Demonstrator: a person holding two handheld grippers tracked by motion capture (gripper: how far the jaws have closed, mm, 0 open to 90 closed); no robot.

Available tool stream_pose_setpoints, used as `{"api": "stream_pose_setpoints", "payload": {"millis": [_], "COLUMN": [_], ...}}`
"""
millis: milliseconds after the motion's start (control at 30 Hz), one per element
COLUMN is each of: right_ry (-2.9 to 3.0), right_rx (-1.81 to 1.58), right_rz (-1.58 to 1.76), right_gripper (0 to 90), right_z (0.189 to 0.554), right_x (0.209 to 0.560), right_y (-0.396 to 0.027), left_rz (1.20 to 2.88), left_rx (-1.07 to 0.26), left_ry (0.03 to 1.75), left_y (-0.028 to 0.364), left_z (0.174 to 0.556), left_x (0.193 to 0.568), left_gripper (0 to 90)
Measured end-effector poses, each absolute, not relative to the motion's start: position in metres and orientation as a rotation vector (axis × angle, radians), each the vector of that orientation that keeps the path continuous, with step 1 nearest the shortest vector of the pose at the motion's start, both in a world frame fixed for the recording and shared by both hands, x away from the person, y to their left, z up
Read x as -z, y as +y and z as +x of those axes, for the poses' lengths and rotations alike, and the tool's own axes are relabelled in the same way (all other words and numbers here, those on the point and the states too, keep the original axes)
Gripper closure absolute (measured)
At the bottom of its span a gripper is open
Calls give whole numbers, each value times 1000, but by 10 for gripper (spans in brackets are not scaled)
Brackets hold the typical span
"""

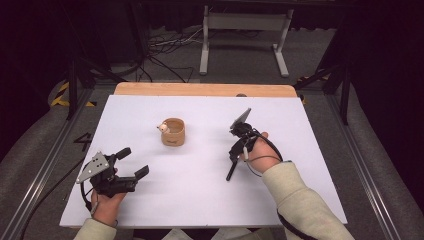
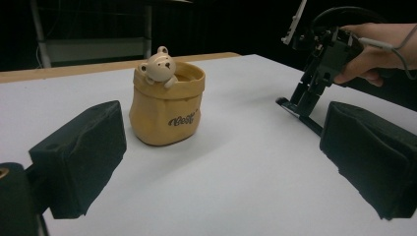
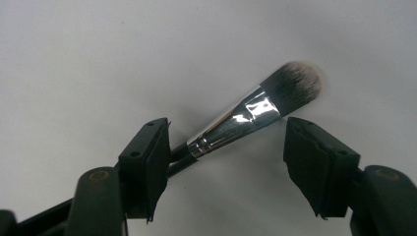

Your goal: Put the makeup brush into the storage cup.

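In the high view, the right gripper (image 1: 231,167) points down at right of centre, the brush (image 1: 231,171) under it; the left gripper (image 1: 131,161) rests released at lower left.

In the left gripper view, the cup (image 2: 166,109) stands upper centre.

In the right gripper view, the jaws straddle the brush (image 3: 246,118) unclenched; they should centre on the metal collar, then squeeze.

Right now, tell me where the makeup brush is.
The makeup brush lies on the white table, between the right gripper's open jaws in the right gripper view. In the high view it lies right of the bear cup.
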State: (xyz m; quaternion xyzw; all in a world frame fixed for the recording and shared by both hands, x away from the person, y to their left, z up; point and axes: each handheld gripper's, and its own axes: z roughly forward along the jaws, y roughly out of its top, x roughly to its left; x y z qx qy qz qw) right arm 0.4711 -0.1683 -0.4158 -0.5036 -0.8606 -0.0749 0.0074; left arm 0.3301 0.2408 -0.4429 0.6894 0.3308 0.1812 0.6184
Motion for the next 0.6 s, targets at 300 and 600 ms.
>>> {"api": "stream_pose_setpoints", "payload": {"millis": [300,600], "right_ry": [-2696,-2748], "right_rx": [202,177], "right_rz": [-1558,-1549], "right_gripper": [467,663], "right_z": [472,472], "right_x": [418,418], "right_y": [-161,-159], "left_rz": [1582,1582], "left_rx": [-409,-403], "left_ry": [765,774], "left_y": [241,241], "left_z": [330,330], "left_x": [443,444], "left_gripper": [44,46]}}
